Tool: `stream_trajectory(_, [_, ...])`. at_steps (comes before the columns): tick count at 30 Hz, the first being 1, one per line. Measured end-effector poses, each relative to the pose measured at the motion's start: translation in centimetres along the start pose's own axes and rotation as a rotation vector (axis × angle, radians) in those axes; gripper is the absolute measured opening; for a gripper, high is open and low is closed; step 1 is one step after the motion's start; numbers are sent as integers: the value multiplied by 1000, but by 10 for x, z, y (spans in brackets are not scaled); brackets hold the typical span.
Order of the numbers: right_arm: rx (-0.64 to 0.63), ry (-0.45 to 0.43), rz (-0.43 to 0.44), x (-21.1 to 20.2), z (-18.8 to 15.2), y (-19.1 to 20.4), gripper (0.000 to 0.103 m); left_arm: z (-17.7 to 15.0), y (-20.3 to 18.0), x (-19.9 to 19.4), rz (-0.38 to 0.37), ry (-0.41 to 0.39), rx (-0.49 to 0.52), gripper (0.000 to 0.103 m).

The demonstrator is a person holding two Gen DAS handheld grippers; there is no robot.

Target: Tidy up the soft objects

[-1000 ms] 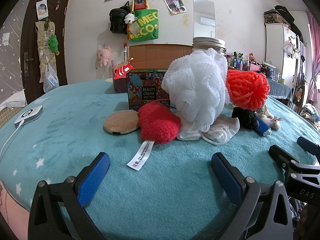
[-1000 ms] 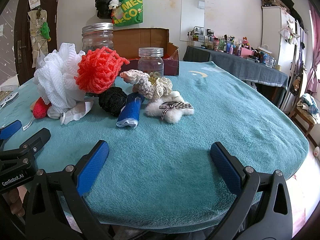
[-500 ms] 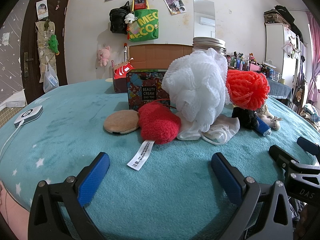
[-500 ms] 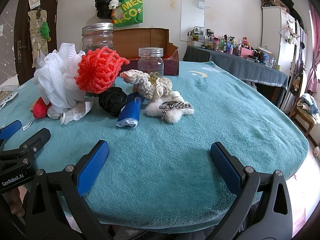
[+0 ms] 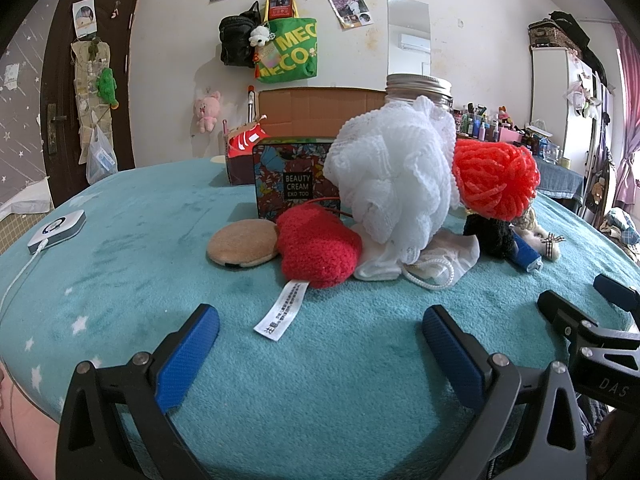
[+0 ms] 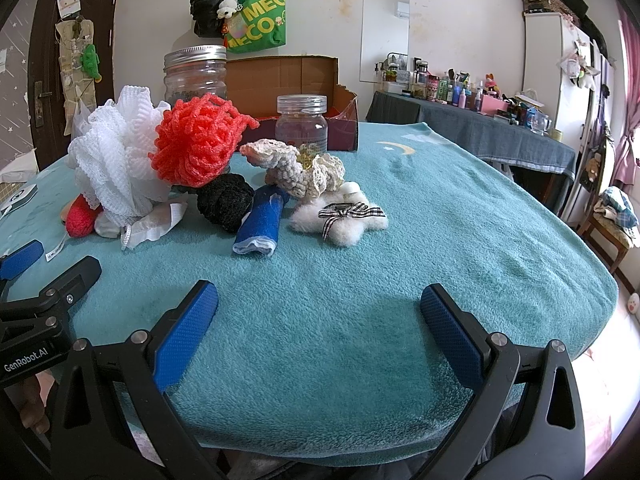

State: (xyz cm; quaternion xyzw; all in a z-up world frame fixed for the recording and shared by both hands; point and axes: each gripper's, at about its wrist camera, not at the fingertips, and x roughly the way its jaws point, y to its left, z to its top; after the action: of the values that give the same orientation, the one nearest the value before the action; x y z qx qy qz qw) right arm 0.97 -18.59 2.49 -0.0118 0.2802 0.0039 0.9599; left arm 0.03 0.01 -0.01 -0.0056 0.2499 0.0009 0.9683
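Soft items are heaped mid-table on the teal cloth. In the left wrist view lie a tan round puff (image 5: pixel 243 243), a red fuzzy piece (image 5: pixel 318 251) with a white label, a white mesh bath pouf (image 5: pixel 394 176), an orange yarn ball (image 5: pixel 496 178) and a white cloth (image 5: pixel 440 260). The right wrist view shows the pouf (image 6: pixel 114 160), orange ball (image 6: pixel 196 146), a black yarn ball (image 6: pixel 226 202), a blue rolled cloth (image 6: pixel 262 226), a cream crochet piece (image 6: pixel 298 168) and a white fluffy star with a checked bow (image 6: pixel 342 220). My left gripper (image 5: pixel 320 344) and right gripper (image 6: pixel 318 328) hover open near the front edge, holding nothing.
Behind the heap stand a floral tin (image 5: pixel 294 178), a cardboard box (image 6: pixel 288 80), a tall lidded jar (image 6: pixel 196 74) and a small jar (image 6: pixel 302 122). A white device with a cable (image 5: pixel 58 232) lies far left. The table edge drops away at the right (image 6: pixel 592 280).
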Motion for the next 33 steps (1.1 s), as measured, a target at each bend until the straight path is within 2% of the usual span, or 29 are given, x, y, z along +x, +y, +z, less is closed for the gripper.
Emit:
stream_trajectory(19, [0, 5, 2, -1, -1, 0, 103, 3, 3, -1, -19, 8, 2, 103])
stream_trajectory(23, [12, 9, 29, -3, 7, -5, 103, 14, 9, -3, -54, 0, -6, 103])
stream_trajectory(30, [26, -95, 59, -19, 34, -13, 103, 47, 10, -14, -137, -56, 12, 103])
stream_trajectory(33, [11, -121, 111, -21, 51, -15, 103, 66, 11, -14, -198, -58, 28, 103])
